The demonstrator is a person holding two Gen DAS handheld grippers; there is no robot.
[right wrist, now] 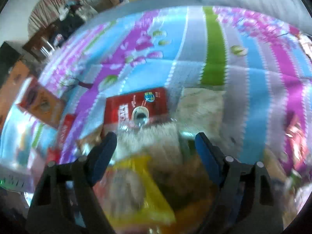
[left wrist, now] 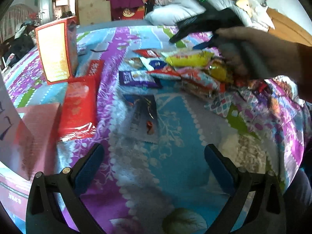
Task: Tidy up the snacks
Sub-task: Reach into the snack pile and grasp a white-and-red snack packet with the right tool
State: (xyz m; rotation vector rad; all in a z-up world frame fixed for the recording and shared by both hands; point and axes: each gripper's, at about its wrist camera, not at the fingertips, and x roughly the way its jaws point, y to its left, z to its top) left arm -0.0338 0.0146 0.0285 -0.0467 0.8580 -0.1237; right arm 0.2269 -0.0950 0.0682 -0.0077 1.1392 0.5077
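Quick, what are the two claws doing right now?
Left claw: open, holding nothing.
Right claw: open over the snack packets; too blurry to tell if it grips any.

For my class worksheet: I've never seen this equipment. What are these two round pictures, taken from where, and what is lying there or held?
No robot: a person holds a two-finger tool in each hand, each carrying a wide-angle camera. One picture looks along the left gripper, open and empty, over a bedspread with a heap of snack packets and red boxes; the right hand reaches over the heap. The blurred picture looks along the right gripper: packets sit between its fingers, grip unclear.
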